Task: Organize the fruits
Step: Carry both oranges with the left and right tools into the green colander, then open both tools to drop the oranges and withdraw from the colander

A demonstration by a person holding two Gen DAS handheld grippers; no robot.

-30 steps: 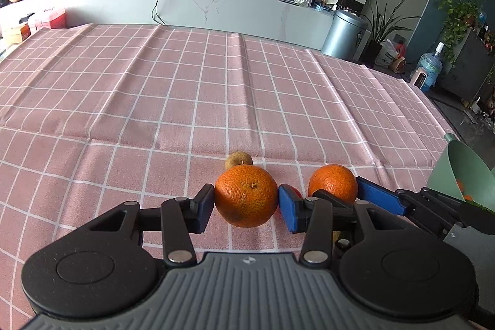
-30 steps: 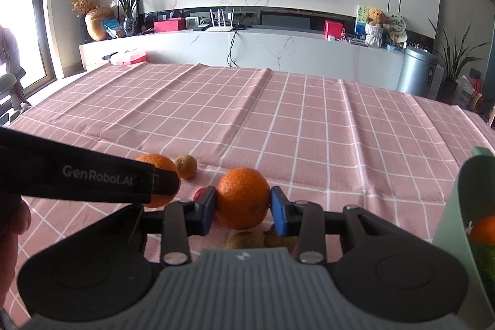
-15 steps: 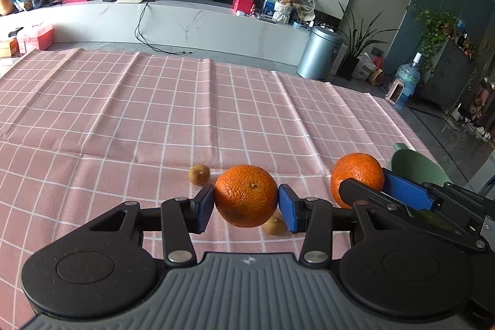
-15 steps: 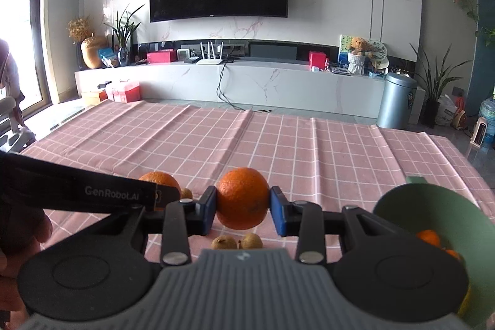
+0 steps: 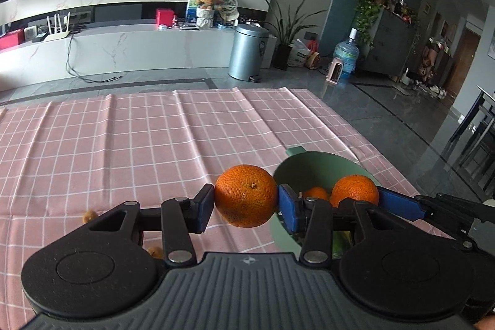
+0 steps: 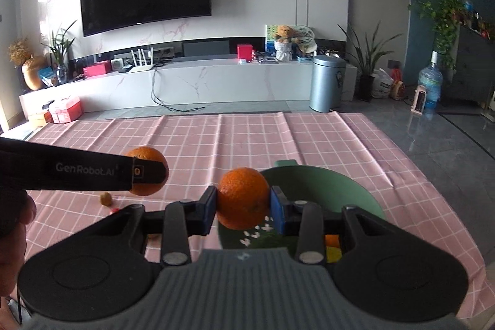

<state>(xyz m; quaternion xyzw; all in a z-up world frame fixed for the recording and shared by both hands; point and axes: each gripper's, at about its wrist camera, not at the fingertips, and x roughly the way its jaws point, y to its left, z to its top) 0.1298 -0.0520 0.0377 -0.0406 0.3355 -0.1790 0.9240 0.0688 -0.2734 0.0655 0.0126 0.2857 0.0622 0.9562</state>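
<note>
Orange fruit is riding in both claws now: the left gripper (image 5: 246, 201) is pinching one orange (image 5: 246, 195) and the right gripper (image 6: 243, 203) is pinching another orange (image 6: 243, 198). A second ago both were sitting low over the pink tablecloth (image 5: 139, 138); now they are hanging lifted, swinging toward the green bowl (image 6: 324, 184), which is already holding fruit. The right one is hovering at the rim, so dropping it in looks next. Small brown fruits (image 6: 105, 199) are waiting on the cloth.

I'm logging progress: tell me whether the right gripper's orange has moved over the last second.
Yes. The orange in the right gripper rose off the tablecloth and went right, to the green bowl.
</note>
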